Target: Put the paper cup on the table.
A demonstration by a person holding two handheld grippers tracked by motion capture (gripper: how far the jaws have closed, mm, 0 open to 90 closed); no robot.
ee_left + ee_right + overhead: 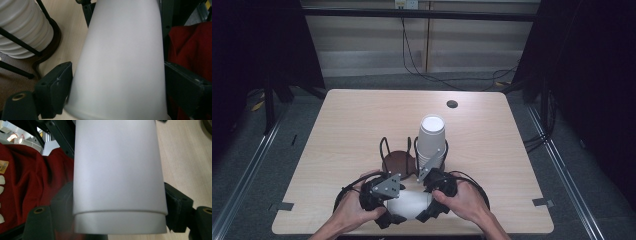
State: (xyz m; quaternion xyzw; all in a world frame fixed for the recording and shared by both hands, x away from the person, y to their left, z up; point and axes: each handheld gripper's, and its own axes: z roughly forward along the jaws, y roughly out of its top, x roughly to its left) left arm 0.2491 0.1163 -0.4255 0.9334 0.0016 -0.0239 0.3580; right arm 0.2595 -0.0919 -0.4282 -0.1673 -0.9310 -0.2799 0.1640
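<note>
A: Where is the white cup now, if we count from the wire cup holder?

B: It lies on its side at the near edge of the table, just in front of the holder, on the person's side of it. Both hands meet there.

A: And the left gripper?

B: It is on the near left of the holder, in the left hand. In the left gripper view the cup fills the space between the two black jaws. The left pad touches the cup wall, and the right jaw also lies against it. So this gripper is holding the cup.

A: The right gripper?

B: It is on the near right of the holder, in the right hand. In the right gripper view I see two nested cups, one edge showing under the other, and a pad pressed on each side. It is closed around the cups as well.

A: So both grippers hold the same thing?

B: Yes, from opposite ends, it seems.

A: What stands in the holder itself?

B: A tall stack of white cups, upside down, in the right compartment. The left compartment shows its dark brown base. In the left gripper view the stack is behind the held cup, to the left.

A: Anything beyond the holder?

B: A small dark round hole in the table, far behind it.
</note>
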